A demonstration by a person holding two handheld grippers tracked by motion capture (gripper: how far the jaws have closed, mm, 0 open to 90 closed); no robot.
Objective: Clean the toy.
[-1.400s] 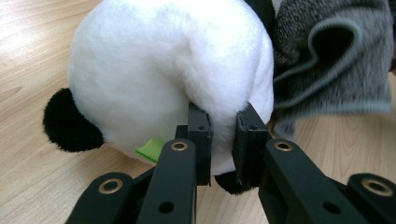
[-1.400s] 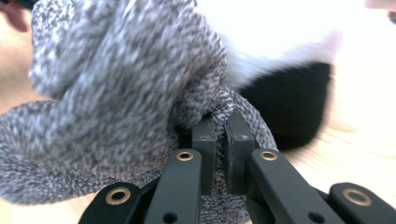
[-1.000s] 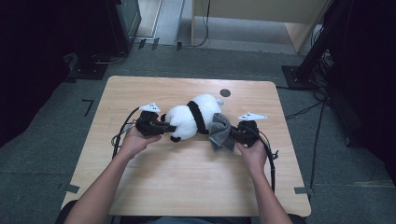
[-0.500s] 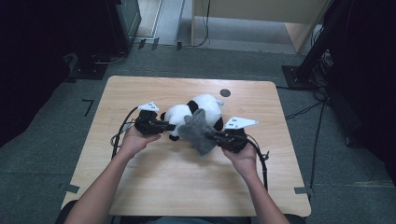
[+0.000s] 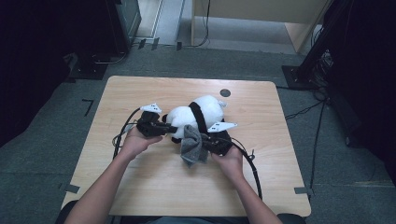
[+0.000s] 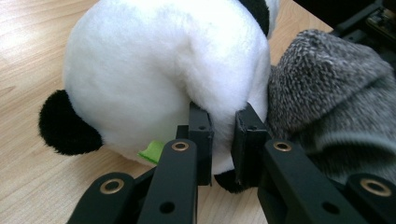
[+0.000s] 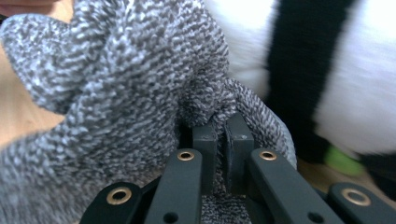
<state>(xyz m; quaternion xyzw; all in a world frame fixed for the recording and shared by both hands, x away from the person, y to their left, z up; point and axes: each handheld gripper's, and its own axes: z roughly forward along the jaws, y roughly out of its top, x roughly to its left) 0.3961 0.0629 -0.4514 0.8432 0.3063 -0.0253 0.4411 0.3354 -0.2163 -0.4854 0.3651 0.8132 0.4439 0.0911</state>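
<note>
Figure: dressing a plush panda (image 5: 196,114) on the worktop (image 5: 140,186). The toy lies on its side near the middle of the worktop, white body to the right and far, head toward my left claw (image 5: 163,129). In the left gripper view I see that claw (image 6: 219,135) pinching a fold of white fur between its pads; I judge this grip is there to anchor the panda so it does not slide while the other side works. My right claw (image 5: 208,142) is pressed together on a ridge of a grey knitted garment (image 5: 191,147), seen close in the right gripper view (image 7: 217,133), where the knit (image 7: 116,84) bunches over the jaws. The garment hangs just near of the panda's black band, touching the toy. I judge it is held by its edge so the opening can be drawn over the body; whether any part is already around the toy I cannot tell
</note>
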